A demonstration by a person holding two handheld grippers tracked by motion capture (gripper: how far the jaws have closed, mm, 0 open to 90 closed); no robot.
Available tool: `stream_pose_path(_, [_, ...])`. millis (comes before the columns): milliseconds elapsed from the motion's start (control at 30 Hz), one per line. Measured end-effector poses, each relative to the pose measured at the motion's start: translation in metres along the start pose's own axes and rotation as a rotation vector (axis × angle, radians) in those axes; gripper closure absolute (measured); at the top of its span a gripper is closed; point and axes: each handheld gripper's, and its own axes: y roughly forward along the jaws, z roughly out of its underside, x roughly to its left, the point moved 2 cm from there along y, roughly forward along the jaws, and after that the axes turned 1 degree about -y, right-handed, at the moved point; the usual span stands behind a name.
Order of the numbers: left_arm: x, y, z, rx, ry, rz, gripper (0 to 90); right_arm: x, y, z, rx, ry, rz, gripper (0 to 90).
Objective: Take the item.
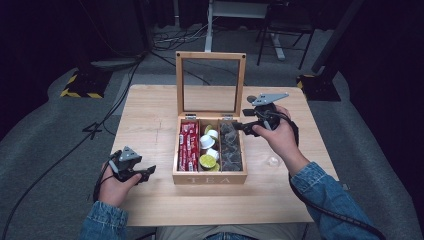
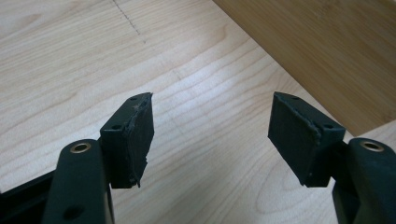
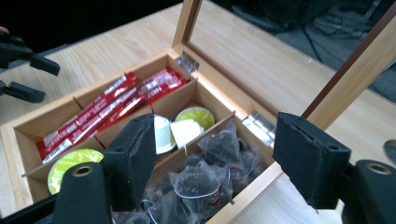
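Right claw, jaws apart and empty, poised at upper right of open tea box, directly over pyramid tea bags in right-hand compartment. Left claw, also apart, idles lower left on tabletop, well away.

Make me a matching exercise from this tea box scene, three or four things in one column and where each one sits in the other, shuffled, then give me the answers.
Things:
1. red sachets
2. pods
3. dark tea bags
4. left gripper

Places:
A. right compartment of the tea box
B. low over the table, left of the box
C. middle compartment
D. left compartment

Pairs: 1-D, 2-C, 3-A, 4-B
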Motion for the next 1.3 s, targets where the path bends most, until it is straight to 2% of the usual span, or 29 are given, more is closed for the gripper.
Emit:
stream_pose_path(333, [-0.002, 0.001, 0.009, 0.019, 0.015, 0.005, 31.6, 0.005, 0.030, 0.021, 0.091, 0.028, -0.033, 37.4])
stream_pose_path(567, [0.000, 0.005, 0.013, 0.024, 0.006, 0.007, 31.2, 0.009, 0.047, 0.032, 0.158, 0.002, -0.043, 30.8])
stream_pose_path(667, [-0.001, 0.006, 0.013, 0.032, 0.015, 0.003, 30.9, 0.010, 0.050, 0.034, 0.174, -0.003, -0.041, 31.6])
stream_pose_path(700, [-0.001, 0.007, 0.013, 0.035, 0.022, 0.005, 30.8, 0.010, 0.053, 0.037, 0.192, 0.003, -0.037, 34.7])
stream_pose_path(733, [-0.002, 0.007, 0.014, 0.034, 0.017, 0.003, 30.8, 0.010, 0.053, 0.037, 0.192, 0.003, -0.037, 34.7])
stream_pose_path(833, [-0.001, 0.010, 0.014, 0.041, 0.030, 0.002, 30.8, 0.009, 0.059, 0.040, 0.212, -0.005, -0.023, 45.4])
stream_pose_path(1033, [-0.002, 0.012, 0.014, 0.057, 0.041, 0.000, 30.8, 0.007, 0.064, 0.043, 0.232, -0.026, 0.000, 53.3])
stream_pose_path(1200, [-0.001, 0.014, 0.016, 0.065, 0.051, -0.004, 29.6, 0.006, 0.070, 0.045, 0.237, -0.009, 0.008, 50.4])
stream_pose_path(1300, [-0.001, 0.014, 0.016, 0.065, 0.053, -0.005, 29.4, 0.007, 0.073, 0.047, 0.241, -0.015, 0.006, 50.8])
